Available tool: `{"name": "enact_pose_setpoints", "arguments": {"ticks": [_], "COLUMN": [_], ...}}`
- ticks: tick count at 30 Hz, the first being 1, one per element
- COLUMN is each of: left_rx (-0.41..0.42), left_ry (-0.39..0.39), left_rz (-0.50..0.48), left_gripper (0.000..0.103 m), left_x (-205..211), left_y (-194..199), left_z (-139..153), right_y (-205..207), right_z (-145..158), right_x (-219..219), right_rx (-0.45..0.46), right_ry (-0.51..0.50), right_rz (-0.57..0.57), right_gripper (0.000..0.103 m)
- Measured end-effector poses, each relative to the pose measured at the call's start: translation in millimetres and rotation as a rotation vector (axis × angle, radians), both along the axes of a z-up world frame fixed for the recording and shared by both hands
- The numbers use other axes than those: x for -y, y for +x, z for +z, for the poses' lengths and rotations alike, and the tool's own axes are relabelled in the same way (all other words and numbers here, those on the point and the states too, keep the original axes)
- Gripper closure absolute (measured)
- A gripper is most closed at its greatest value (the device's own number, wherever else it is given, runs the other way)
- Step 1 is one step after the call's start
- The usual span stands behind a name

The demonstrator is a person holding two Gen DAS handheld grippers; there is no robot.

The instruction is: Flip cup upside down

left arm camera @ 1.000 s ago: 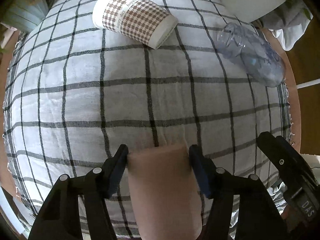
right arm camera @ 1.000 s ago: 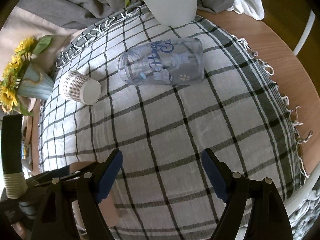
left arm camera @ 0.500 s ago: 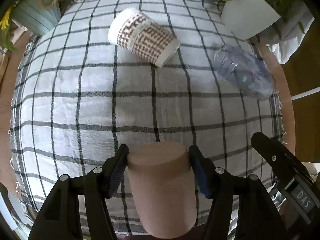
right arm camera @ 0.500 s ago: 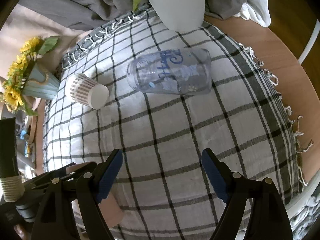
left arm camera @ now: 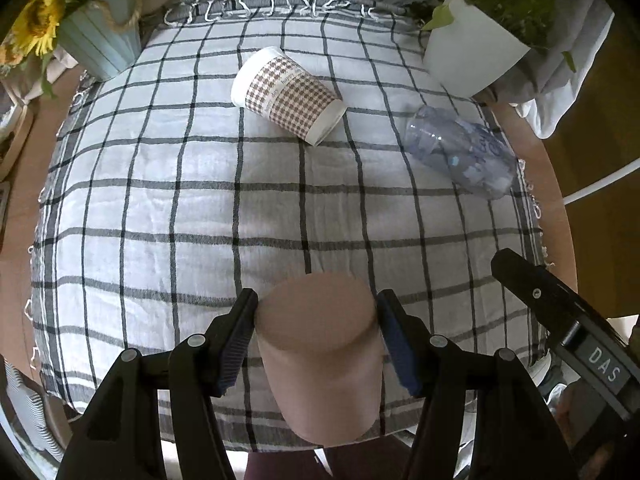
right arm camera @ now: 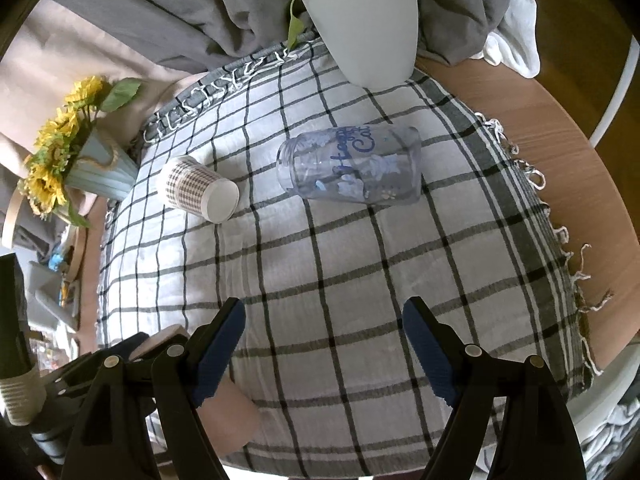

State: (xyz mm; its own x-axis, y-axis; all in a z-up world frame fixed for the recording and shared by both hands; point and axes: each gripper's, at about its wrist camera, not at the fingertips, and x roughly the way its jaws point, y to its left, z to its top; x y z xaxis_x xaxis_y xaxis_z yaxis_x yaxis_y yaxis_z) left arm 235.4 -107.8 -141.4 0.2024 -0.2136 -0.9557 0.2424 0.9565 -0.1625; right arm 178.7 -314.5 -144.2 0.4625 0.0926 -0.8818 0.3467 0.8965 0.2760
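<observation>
My left gripper [left arm camera: 317,322] is shut on a plain pink cup [left arm camera: 320,356], which stands bottom-up over the near edge of the checked cloth [left arm camera: 200,208]; its flat base faces up and away. The cup also shows at the lower left of the right wrist view [right arm camera: 228,412], between the left gripper's fingers. My right gripper [right arm camera: 324,344] is open and empty above the cloth's near right part.
A houndstooth paper cup [left arm camera: 286,94] and a clear printed plastic cup [left arm camera: 460,152] lie on their sides at the far side of the cloth. A white plant pot [left arm camera: 472,56] stands far right, a blue sunflower vase [left arm camera: 100,40] far left. The wooden table edge [right arm camera: 560,152] curves at right.
The left gripper has pulled back and risen with the pink cup, tilting it more upright so its flat base shows. The right gripper has also drawn back a little.
</observation>
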Motion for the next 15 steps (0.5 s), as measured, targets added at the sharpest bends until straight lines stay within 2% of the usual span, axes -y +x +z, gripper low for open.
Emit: {"name": "enact_pose_setpoints", "arguments": {"ticks": [15], "left_rx": [0.07], "left_ry": [-0.007], "left_rz": [0.019], "left_gripper": [0.043], "left_x": [3], "left_y": [-49], "left_z": [14], "right_y": [-24], "right_z": [2], "right_x": [0], "right_rx": [-0.001], "right_ry": [-0.017], "right_rz": [0.031], "right_gripper": [0.022]}}
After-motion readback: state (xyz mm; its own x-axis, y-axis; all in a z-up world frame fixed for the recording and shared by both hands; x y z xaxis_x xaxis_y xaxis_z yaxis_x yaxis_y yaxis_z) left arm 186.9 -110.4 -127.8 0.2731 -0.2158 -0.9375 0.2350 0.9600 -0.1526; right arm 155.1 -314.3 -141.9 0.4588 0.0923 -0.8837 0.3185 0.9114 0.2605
